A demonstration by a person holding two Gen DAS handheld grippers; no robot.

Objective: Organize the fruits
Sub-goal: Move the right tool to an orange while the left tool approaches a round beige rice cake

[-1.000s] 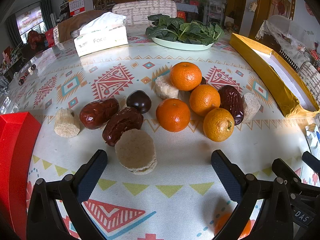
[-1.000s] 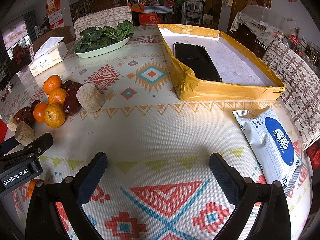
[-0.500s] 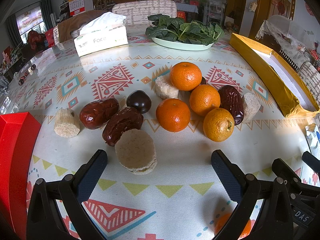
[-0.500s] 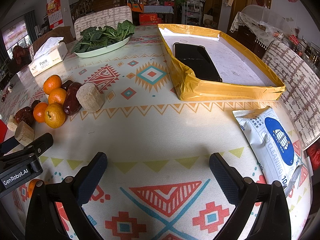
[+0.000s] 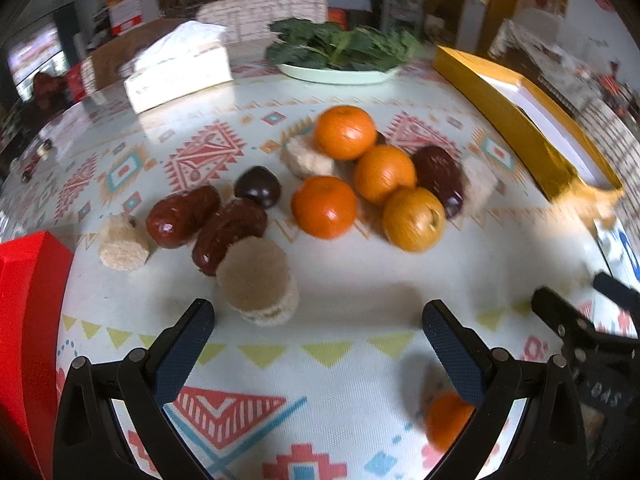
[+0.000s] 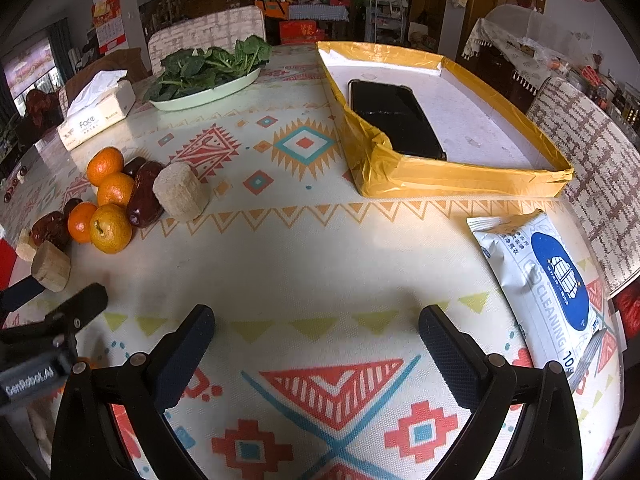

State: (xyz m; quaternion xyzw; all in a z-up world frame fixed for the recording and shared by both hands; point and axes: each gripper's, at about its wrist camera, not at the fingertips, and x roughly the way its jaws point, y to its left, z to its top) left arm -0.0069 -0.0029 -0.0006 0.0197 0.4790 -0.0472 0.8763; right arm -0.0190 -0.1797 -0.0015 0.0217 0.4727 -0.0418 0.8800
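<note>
From my left hand-held gripper the whole fruit pile lies straight ahead on the patterned surface, while from my right hand-held gripper the same pile sits far off to the left, so I judge the left one the nearer for a first pick. Both have their jaws spread wide with nothing between them. Largest in front of the left one is the pale cut cylinder, standing on end just ahead of and slightly left of the gap, touching a wrinkled dark red date behind it; that date's long axis runs diagonally away to the right. Ahead and slightly right are four glossy tangerines bunched together, further out than the cylinder. A smaller dark round fruit sits behind the dates. One more tangerine lies close under the left one's right finger, partly hidden. The left view is blurred.
</note>
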